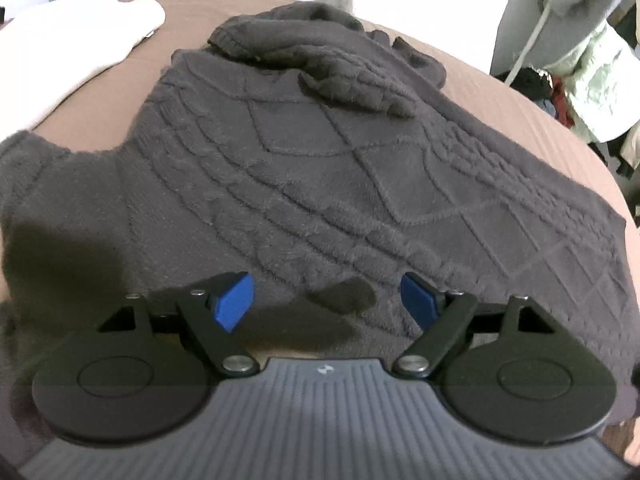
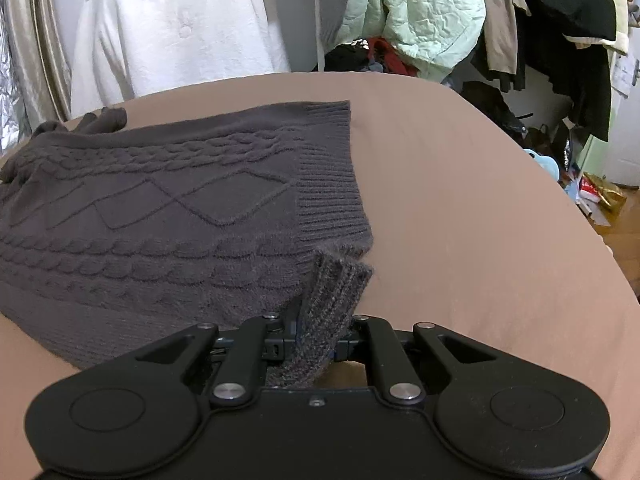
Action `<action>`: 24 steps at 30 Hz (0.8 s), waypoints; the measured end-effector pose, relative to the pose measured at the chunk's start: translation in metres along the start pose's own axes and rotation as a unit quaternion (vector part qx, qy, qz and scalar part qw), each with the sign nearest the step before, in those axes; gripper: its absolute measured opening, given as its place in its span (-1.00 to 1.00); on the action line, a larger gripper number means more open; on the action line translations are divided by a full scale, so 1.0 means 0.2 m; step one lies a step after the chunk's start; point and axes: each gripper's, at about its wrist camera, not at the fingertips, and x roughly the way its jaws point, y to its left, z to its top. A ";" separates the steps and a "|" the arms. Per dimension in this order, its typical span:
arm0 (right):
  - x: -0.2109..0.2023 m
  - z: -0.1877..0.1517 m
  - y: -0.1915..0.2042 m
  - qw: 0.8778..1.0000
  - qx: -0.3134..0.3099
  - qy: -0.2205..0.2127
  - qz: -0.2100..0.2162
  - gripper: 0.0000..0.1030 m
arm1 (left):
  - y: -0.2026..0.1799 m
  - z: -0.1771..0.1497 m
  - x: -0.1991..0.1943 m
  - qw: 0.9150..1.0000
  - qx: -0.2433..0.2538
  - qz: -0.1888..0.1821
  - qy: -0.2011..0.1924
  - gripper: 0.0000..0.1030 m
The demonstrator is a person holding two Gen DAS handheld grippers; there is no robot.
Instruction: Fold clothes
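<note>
The dark grey cable-knit sweater [image 1: 320,168] lay spread on the tan-covered surface [image 2: 480,200], ready for folding; the right claw [image 2: 316,344] pinched its ribbed hem corner (presumably for lifting), while the left claw [image 1: 328,300] hovered spread above it.

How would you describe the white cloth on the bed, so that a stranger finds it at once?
Start from the bed with the plain tan sheet, where a dark grey cable-knit sweater lies spread. Beyond the sweater's sleeve lies a smooth white folded cloth. It is the only pale, patternless textile on the sheet.
</note>
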 end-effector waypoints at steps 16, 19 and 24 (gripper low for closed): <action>0.01 -0.02 -0.02 1.000 0.008 -0.002 0.002 -0.73 | -0.01 -0.03 0.04 1.000 0.004 -0.019 0.023 0.58; -0.01 -0.03 -0.01 1.000 0.005 -0.012 -0.003 -0.74 | -0.03 -0.04 0.04 0.999 0.020 -0.004 0.025 0.58; -0.12 0.04 0.07 0.996 -0.053 -0.032 -0.063 -0.83 | -0.01 -0.04 -0.04 0.999 0.016 -0.014 0.024 0.58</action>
